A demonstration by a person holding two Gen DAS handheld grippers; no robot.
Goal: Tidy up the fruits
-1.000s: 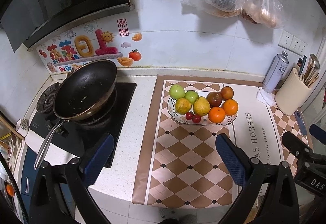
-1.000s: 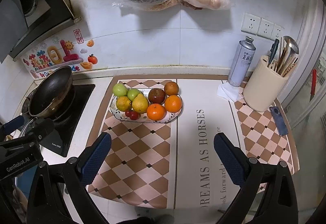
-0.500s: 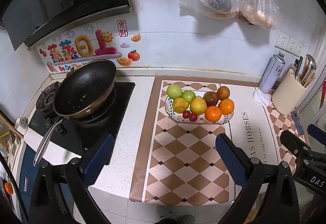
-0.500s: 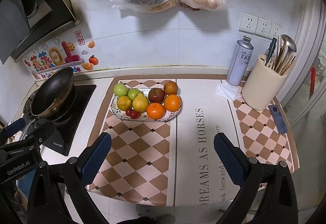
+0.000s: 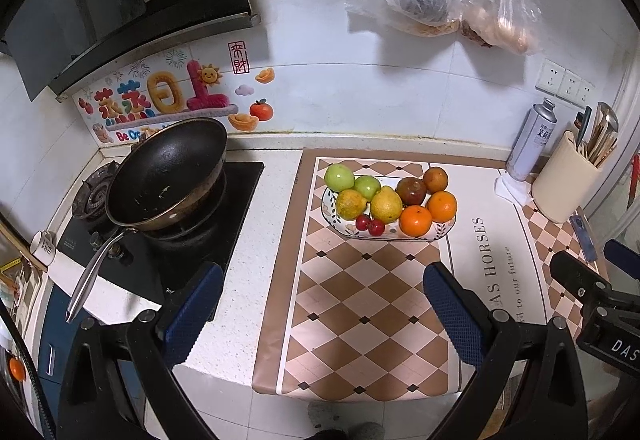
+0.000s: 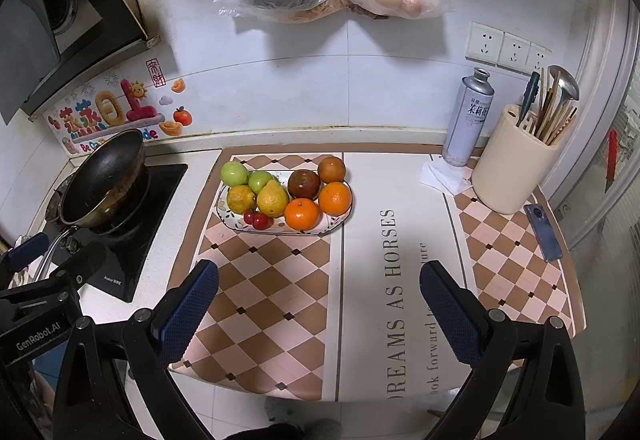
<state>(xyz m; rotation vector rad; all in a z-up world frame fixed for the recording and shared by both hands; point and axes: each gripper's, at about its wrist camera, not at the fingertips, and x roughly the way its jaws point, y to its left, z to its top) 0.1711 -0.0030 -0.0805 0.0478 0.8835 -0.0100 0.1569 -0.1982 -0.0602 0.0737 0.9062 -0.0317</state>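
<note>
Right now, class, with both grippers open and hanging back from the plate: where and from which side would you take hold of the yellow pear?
Grip the yellow pear across its wide lower body, coming down from above. Its narrow top points up, and the dull orange, green apple and cherries crowd its sides, so a level approach would probably knock them.

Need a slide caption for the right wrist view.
Open right gripper hovers above checkered mat; patterned oval fruit plate sits ahead, black wok to its left.

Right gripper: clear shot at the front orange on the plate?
Probably yes. The right gripper is open and empty, only bare mat lies between it and the orange, which sits at the plate's near edge.
</note>
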